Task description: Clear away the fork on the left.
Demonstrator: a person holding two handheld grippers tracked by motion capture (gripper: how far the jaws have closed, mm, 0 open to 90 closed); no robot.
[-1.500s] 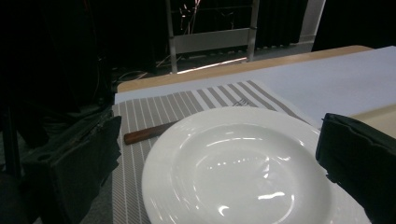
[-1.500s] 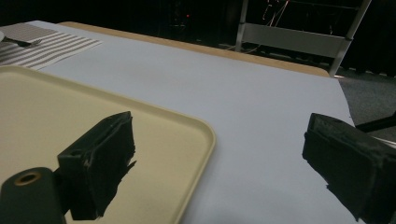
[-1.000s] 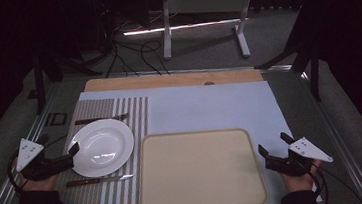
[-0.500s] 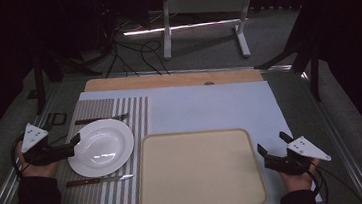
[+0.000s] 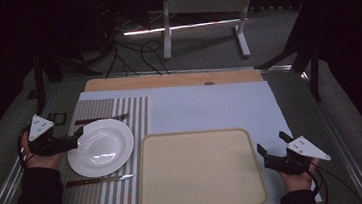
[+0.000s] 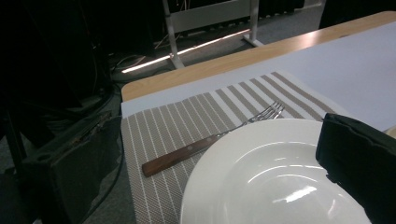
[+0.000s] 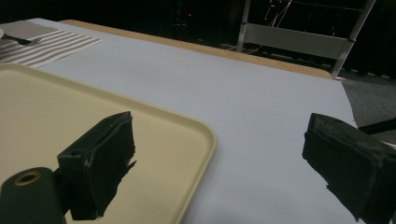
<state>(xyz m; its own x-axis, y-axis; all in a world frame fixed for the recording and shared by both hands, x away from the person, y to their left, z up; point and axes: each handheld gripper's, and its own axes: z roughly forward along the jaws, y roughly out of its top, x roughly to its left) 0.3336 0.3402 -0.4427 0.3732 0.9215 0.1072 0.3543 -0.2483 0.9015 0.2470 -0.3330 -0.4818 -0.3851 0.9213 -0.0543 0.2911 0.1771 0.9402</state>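
A white plate lies on a striped placemat at the table's left. A wooden-handled fork lies just beyond the plate and a knife lies on its near side. My left gripper points right at the plate's left rim. In the left gripper view one black jaw hangs over the plate at the far right, and the fork lies behind the plate. My right gripper stands open beside the right edge of a cream tray, holding nothing.
A pale blue sheet covers the table, with a wooden strip along its far edge. Metal rails run down both table sides. Beyond the table stand a metal frame and floor cables.
My left gripper has moved away from the person along the plate's left side and now sits closer to its rim. The right gripper has barely moved.
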